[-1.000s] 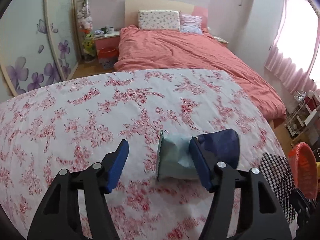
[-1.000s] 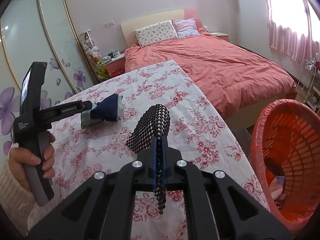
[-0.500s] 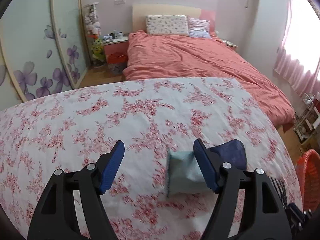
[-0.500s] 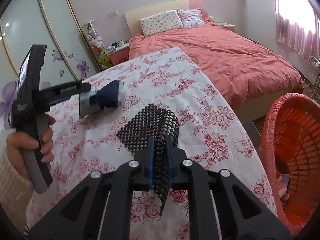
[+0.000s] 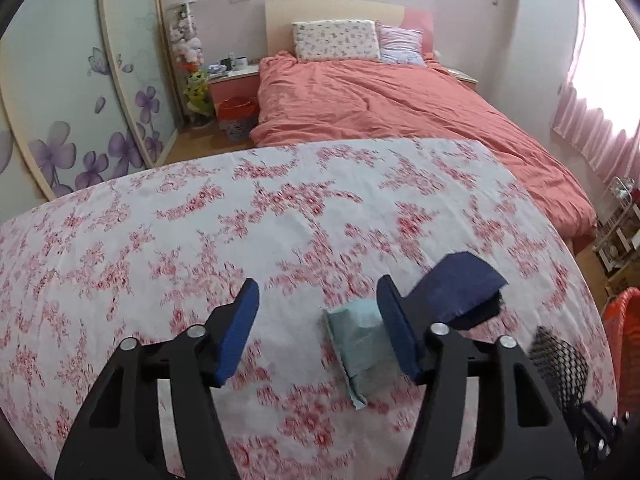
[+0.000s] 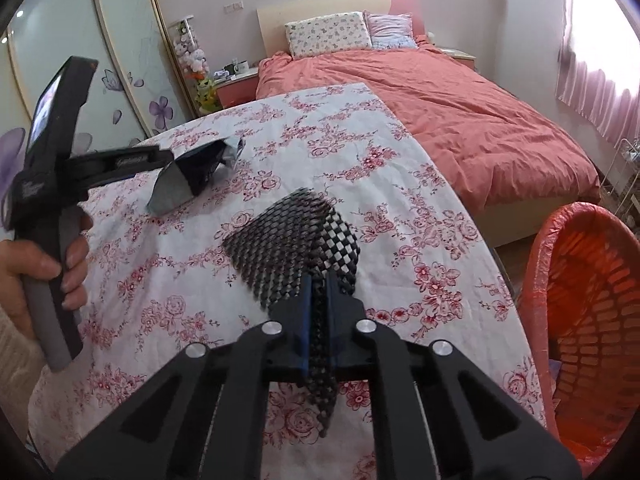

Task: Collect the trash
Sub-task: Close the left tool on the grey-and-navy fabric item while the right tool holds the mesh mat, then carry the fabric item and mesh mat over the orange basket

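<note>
Left wrist view: the left tongs (image 5: pixel 316 320) stand spread, having just narrowed, above the floral-clothed desk (image 5: pixel 200 240); a crumpled blue-and-teal wrapper (image 5: pixel 362 340) lies on the cloth, partly behind the right finger, ungripped.

Right wrist view: the right tongs (image 6: pixel 316 312) pinch a black mesh mat (image 6: pixel 280 240) beside the orange basket (image 6: pixel 580 320).

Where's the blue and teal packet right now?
The blue and teal packet lies on the floral tablecloth by the left gripper's right finger, just left of the black mesh mat held by the right gripper.
</note>
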Demonstrator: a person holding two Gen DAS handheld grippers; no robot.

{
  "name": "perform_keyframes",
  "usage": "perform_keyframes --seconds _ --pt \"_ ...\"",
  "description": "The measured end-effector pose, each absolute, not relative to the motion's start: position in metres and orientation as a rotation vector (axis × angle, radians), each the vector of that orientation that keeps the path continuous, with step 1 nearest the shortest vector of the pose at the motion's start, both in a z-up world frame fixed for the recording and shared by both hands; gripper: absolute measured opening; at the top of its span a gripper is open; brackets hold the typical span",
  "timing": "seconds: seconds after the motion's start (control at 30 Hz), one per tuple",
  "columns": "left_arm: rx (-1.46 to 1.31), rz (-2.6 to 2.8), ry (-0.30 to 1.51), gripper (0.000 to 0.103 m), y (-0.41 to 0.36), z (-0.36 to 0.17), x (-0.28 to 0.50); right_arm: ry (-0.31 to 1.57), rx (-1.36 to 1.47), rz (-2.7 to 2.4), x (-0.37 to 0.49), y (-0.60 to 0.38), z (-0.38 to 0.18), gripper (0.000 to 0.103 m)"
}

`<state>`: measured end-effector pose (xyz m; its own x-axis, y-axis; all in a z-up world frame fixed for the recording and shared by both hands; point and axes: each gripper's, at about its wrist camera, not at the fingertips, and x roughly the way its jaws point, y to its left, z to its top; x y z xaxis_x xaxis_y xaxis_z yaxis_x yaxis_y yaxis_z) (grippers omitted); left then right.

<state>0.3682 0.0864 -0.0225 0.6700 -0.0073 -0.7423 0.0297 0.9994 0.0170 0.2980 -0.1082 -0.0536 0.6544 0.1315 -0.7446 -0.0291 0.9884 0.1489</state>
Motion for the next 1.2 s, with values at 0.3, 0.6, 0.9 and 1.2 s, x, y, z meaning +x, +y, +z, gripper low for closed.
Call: perform_keyframes --seconds 0.3,0.6,0.9,1.2 --pt "0.018 -0.149 0.855 0.058 0.076 -0.023 0.314 0.795 0.15 0.063 0.28 -0.123 -0.039 0.006" --pt "-0.063 -0.131 0.798 0.08 0.07 -0.006 0.314 0.778 0.159 0.056 0.274 -0.129 -0.032 0.006" --pt "0.017 -0.101 0.852 0.076 0.035 -0.026 0.324 0.764 0.175 0.051 0.271 -0.138 -0.028 0.006" --pt "-0.036 -0.089 0.904 0.036 0.041 -0.04 0.334 0.755 0.185 0.05 0.268 -0.143 -0.026 0.006"
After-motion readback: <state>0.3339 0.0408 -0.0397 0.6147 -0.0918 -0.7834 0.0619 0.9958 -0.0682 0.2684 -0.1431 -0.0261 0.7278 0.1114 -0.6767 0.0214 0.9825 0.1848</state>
